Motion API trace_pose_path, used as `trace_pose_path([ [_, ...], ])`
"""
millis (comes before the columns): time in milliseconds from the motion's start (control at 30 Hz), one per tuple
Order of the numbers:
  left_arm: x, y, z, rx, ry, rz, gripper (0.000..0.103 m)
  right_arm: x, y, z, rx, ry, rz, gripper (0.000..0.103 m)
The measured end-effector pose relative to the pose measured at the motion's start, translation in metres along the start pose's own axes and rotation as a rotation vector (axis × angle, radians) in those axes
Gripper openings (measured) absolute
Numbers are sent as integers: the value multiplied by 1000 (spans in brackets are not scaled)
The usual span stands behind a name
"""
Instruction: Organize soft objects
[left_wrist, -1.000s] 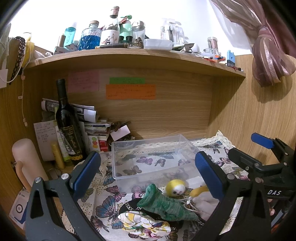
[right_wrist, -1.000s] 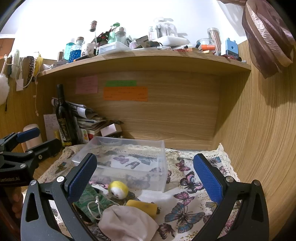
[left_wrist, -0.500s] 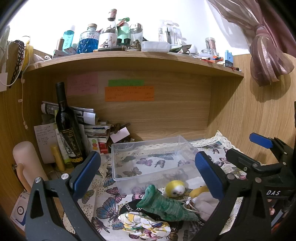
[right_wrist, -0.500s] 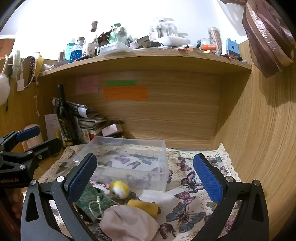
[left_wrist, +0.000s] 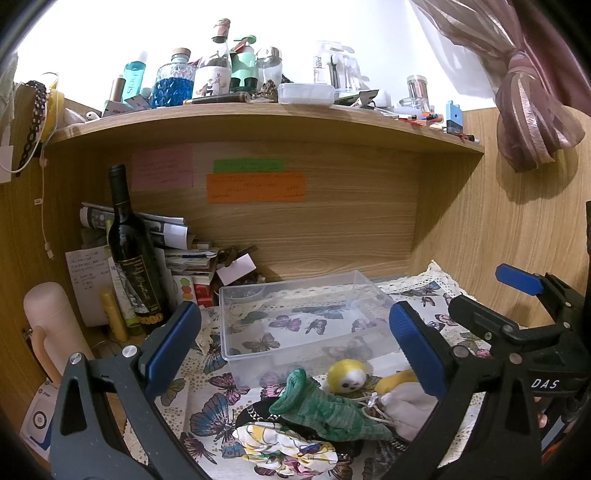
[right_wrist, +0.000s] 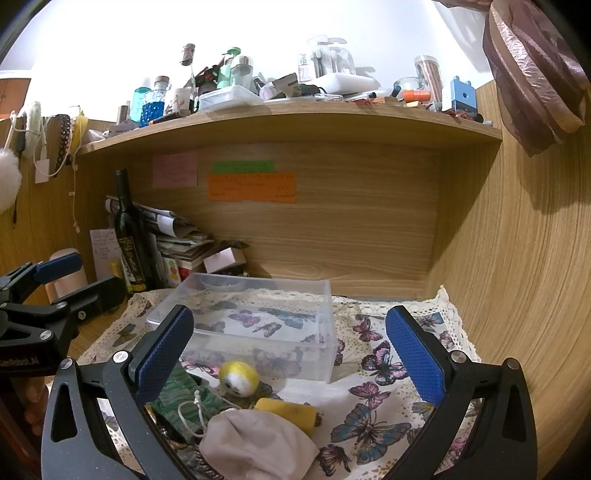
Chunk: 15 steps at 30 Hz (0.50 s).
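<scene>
Two grippers, left (left_wrist: 295, 343) and right (right_wrist: 291, 350), fingers spread wide, grasping nothing.
One clear plastic bin (left_wrist: 299, 317) at 12 o'clock; one yellow plush ball (right_wrist: 238, 377), one green knitted sock (left_wrist: 325, 413), one white cloth pouch (right_wrist: 255, 443) near 6.

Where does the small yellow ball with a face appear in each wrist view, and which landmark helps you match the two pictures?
Left wrist view: the yellow ball lies low and right of centre, just in front of the clear plastic box, beside the green knitted sock.
Right wrist view: the yellow ball lies low and left of centre, again just before the box.
Shared landmark: the orange note on the back panel.
</scene>
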<state>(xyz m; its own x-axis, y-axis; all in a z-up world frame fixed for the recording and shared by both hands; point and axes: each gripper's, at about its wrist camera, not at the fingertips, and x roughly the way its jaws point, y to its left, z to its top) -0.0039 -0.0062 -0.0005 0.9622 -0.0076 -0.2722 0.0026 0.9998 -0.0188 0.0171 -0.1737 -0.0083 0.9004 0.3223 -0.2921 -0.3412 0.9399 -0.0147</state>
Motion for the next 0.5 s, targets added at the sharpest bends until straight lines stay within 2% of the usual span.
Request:
trace_pose_path([
  [500,2,-5,0,-8,14,-21,103,0,1,-1,6,2,5,103],
])
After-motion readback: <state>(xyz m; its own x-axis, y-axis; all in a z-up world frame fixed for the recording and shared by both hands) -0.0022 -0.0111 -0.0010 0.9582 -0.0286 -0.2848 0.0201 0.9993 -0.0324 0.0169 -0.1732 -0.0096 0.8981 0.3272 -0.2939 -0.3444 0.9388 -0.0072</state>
